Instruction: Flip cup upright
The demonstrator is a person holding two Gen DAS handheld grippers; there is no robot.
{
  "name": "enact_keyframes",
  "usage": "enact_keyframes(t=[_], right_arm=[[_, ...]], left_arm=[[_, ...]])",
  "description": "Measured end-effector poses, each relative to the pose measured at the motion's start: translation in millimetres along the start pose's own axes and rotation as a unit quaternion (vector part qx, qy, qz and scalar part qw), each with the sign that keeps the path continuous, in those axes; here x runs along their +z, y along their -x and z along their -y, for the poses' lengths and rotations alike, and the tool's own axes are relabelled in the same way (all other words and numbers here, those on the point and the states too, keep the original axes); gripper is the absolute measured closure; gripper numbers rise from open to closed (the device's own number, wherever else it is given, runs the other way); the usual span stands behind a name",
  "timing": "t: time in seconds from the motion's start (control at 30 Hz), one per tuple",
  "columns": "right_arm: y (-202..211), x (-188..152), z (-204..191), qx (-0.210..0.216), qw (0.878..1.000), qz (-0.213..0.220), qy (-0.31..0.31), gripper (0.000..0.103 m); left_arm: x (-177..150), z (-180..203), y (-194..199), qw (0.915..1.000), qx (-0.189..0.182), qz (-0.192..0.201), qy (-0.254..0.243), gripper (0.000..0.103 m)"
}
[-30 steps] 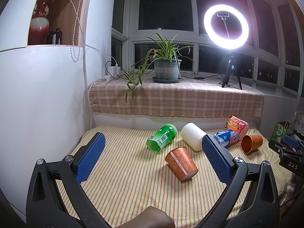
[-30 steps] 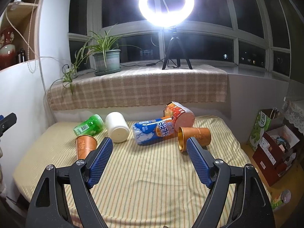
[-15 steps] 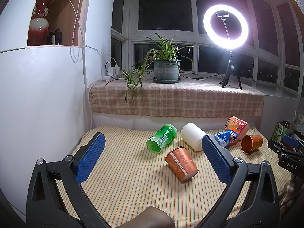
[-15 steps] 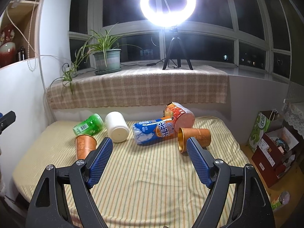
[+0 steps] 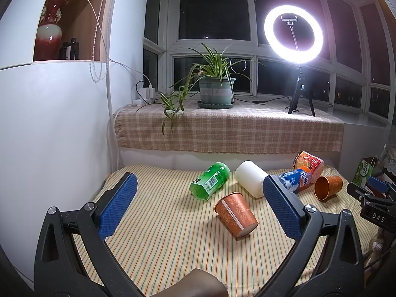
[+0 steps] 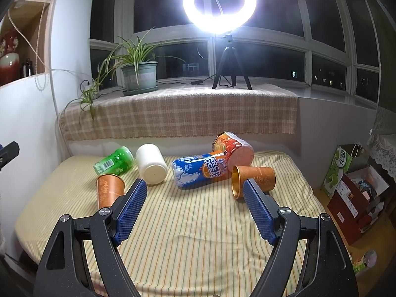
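Several cups lie on their sides on a striped table (image 5: 173, 242). An orange patterned paper cup (image 5: 235, 213) lies nearest my left gripper (image 5: 198, 198), which is open and empty, a little short of it. The same cup shows in the right wrist view (image 6: 109, 190). A second orange cup (image 6: 255, 178) with a gold inside lies just beyond my right gripper (image 6: 194, 199), which is open and empty; it also shows in the left wrist view (image 5: 328, 188). A white cup (image 6: 151, 163), a green cup (image 6: 113, 160), a blue "Arctic Ocean" cup (image 6: 200, 170) and a red noodle cup (image 6: 234, 148) lie behind.
A checked-cloth sill (image 6: 178, 113) behind the table holds a potted plant (image 6: 138, 74) and a ring light on a tripod (image 6: 220, 2). A white cabinet (image 5: 49, 128) stands to the left. Boxes (image 6: 351, 190) sit on the floor to the right.
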State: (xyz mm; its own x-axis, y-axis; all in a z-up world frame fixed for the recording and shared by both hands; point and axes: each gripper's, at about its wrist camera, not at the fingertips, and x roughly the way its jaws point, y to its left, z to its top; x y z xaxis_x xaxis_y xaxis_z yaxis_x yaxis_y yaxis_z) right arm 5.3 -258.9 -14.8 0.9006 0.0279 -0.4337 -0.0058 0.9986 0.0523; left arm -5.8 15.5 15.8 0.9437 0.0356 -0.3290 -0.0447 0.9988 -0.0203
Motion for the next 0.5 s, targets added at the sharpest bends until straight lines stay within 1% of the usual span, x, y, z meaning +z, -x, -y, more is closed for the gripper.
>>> enact_keyframes(t=[0.5], right_arm=[[-16, 1, -6, 0.004, 1.000, -0.013, 0.008, 0.023]], left_arm=[[-2, -2, 0, 1.0000, 0.001, -0.004, 0.001, 0.000]])
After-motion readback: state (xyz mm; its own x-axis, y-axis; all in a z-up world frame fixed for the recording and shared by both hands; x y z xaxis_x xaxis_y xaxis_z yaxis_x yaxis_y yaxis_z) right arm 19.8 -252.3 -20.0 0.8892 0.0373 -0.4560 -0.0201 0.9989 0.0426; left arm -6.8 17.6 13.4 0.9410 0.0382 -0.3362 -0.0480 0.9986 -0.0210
